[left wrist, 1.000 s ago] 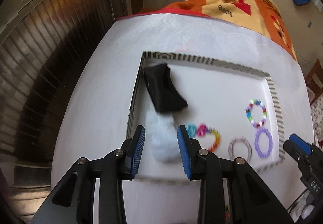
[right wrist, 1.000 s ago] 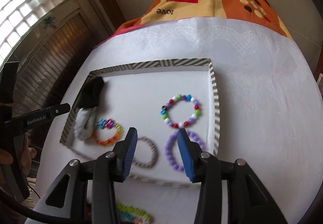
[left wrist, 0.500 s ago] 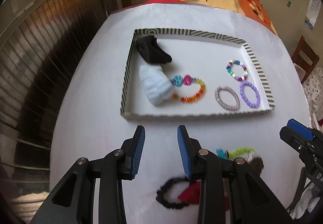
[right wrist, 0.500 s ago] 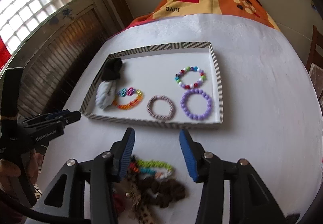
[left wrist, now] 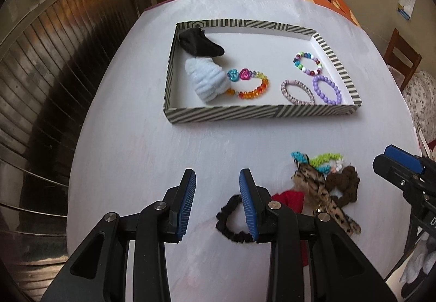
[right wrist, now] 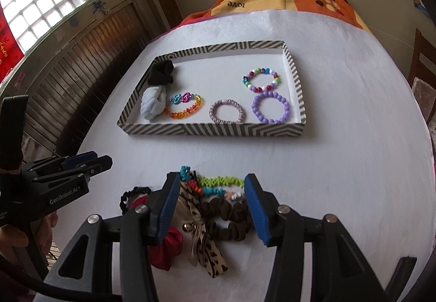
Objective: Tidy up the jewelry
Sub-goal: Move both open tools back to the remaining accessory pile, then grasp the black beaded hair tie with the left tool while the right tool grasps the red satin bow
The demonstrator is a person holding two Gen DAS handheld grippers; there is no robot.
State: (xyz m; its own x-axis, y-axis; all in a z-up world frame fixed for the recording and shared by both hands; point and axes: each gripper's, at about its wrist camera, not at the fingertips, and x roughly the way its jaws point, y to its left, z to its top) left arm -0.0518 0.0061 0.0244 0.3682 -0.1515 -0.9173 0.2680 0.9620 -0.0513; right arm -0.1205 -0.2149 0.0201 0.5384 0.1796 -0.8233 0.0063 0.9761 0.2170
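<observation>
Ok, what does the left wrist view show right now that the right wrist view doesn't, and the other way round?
Only the left wrist view shows the left gripper head-on, open over bare tabletop, its right finger overlapping the black scrunchie.

Only the right wrist view shows the right gripper head-on, open above the brown scrunchie and leopard-print bow, with the whole red scrunchie behind its left finger.

Both show the striped tray holding the purple bead bracelet, and the loose pile in front of it.

I see a black-and-white striped tray [right wrist: 218,129] on the white worktop [right wrist: 340,165], a purple bead bracelet [right wrist: 270,107] inside, and a leopard-print scrunchie [right wrist: 203,233] beside a brown one [right wrist: 231,217].
</observation>
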